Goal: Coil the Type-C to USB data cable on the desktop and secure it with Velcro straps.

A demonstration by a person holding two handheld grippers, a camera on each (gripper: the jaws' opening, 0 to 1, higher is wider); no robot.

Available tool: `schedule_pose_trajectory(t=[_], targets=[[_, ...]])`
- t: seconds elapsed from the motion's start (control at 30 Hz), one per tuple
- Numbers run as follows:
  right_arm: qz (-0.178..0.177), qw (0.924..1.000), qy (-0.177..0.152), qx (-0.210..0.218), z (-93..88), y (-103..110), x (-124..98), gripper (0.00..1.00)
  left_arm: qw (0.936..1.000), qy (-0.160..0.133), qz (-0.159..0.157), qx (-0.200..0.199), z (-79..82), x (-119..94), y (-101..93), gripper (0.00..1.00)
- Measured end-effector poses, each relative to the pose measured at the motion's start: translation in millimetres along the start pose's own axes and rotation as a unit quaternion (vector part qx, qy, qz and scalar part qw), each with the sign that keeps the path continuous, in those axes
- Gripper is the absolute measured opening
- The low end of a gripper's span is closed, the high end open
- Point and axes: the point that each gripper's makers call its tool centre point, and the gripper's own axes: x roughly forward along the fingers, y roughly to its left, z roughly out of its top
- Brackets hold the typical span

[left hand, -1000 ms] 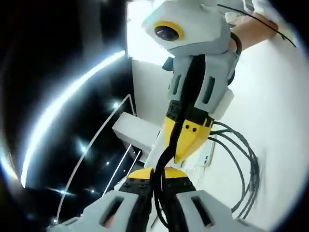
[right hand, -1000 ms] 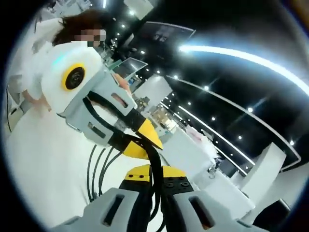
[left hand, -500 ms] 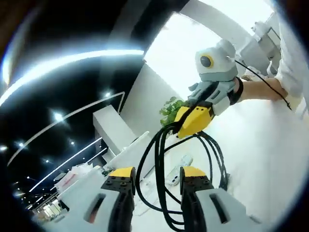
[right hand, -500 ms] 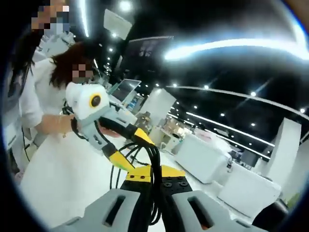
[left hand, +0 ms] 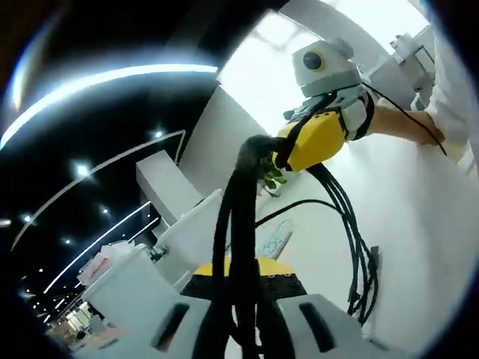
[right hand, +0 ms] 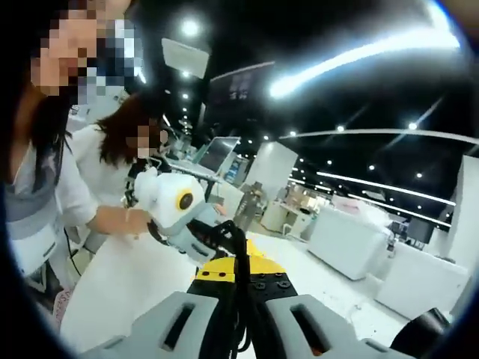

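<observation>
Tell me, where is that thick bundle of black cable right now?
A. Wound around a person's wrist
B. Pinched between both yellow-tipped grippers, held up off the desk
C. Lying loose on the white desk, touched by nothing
B: the black cable bundle runs up from the left gripper to the right gripper, loops dangling.

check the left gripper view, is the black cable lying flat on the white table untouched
No, the black cable is bunched between the left gripper jaws and also held by the right gripper, loops hanging toward the white table.

cable [left hand: 238, 224] ends hidden — strap unseen, desktop [left hand: 419, 224] cut off at edge
</observation>
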Motion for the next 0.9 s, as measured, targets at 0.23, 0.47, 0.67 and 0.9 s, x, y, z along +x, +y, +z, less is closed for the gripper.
schedule_pose_trajectory(t=[0.23,0.47,0.67,0.9], targets=[[-0.009,0.9987,0.02,0.045,-19.0,-8,1,0.02,0.9978,-0.051,0.043,0.011,25.8,-11,14.2,0.07],[-0.026,0.9967,0.047,0.061,-34.6,-14,6,0.02,0.9893,-0.03,0.072,0.123,32.6,-12,11.0,0.12],[-0.028,0.9967,0.056,0.051,-36.8,-10,10,0.02,0.9772,-0.004,0.079,0.197,32.1,-8,1.7,0.07],[-0.028,0.9942,-0.049,0.092,-13.1,-13,8,0.07,0.9889,-0.024,0.074,0.126,33.1,-14,15.0,0.04]])
